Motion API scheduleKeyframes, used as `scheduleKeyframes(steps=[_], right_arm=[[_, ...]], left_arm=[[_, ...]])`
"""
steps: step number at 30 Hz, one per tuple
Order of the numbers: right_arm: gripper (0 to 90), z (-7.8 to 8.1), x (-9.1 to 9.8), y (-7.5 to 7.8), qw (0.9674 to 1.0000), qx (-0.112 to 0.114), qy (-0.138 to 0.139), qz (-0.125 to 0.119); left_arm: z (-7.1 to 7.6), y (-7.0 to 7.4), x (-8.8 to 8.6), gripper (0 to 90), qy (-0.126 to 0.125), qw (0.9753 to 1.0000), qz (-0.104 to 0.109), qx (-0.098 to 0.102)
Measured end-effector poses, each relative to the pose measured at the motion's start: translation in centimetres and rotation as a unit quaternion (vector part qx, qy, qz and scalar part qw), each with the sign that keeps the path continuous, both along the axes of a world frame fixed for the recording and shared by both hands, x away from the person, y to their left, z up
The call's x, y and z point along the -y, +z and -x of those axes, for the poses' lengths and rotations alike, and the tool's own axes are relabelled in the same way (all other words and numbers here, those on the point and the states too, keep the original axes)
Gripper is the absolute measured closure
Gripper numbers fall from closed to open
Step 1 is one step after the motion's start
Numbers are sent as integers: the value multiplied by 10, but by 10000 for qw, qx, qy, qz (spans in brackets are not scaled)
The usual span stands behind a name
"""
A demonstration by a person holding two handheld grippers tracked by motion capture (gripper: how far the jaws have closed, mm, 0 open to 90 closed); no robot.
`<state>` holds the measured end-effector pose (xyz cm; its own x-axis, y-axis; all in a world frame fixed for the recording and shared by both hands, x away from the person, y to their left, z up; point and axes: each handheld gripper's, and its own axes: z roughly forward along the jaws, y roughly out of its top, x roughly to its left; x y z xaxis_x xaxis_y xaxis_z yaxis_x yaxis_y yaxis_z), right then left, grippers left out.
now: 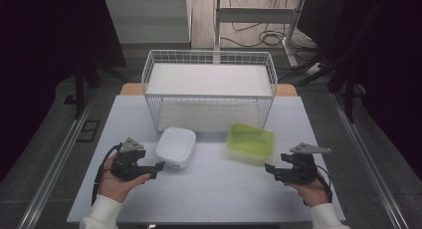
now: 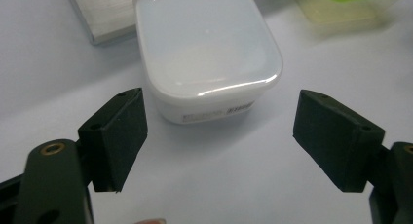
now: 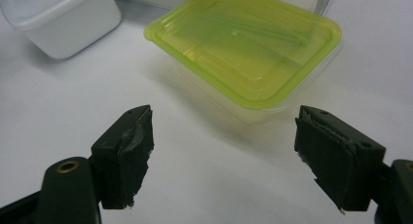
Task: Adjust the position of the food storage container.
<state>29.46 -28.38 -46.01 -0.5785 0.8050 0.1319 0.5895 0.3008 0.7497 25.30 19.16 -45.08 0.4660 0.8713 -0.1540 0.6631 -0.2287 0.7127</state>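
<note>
Gaping jaws: left gripper (image 1: 160, 165) and right gripper (image 1: 267, 168) both spread wide, holding nothing, touching nothing.
White box (image 2: 207, 48): one, lidded, at 12 o'clock just ahead of the left jaws, apart from them.
Green-lidded container (image 3: 246, 44): one, at 12 o'clock from the right jaws.
Wire basket (image 1: 209, 57): one, behind both containers.
Open room: bare table (image 1: 214, 194) between the grippers, out to the near edge.

Dim, soft overhead light; dark surroundings.

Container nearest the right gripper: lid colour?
Translucent yellow-green lid on a clear base; the right gripper view shows it best.
</note>
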Motion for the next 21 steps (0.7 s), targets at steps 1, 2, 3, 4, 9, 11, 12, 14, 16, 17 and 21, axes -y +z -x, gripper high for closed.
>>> scheduleKeyframes(steps=[1, 2, 3, 4, 9, 11, 12, 14, 16, 17, 21], right_arm=[[220, 1, 0, 1, 10000, 11, -8, 49], [220, 2, 1, 1, 10000, 28, -11, 85], [220, 2, 1, 1, 10000, 28, -11, 85], [222, 4, 3, 2, 10000, 19, -49, 52], [239, 3, 7, 5, 9999, -23, -148, -62], [244, 2, 6, 6, 9998, -17, -171, -110], [255, 1, 3, 7, 9997, -56, -156, -168], [262, 2, -1, 8, 9998, -76, -144, -109], [274, 4, -4, 9, 9999, -71, -92, -62], [280, 4, -5, 10, 9999, -70, -83, -35], [304, 4, -7, 11, 9999, -88, -98, 22]], left_arm=[[-1, 0, 1, 199, -13, 10000, 1, 0], [-2, 0, 3, 199, -17, 10000, 0, -4], [-2, 0, 3, 199, -17, 10000, 0, -4], [-2, 1, 4, 199, -37, 10000, -1, -7], [1, -2, 7, 198, -98, 9999, -69, -35], [3, -2, 7, 197, -97, 9999, -51, -27], [3, -1, 6, 197, -81, 10000, -46, -19], [5, 3, 5, 196, -46, 10000, 23, 43], [7, 4, 6, 196, -73, 9999, 35, 65], [9, 5, 6, 196, -87, 9999, 44, 66], [9, 2, 8, 195, -121, 9999, 38, 7]])
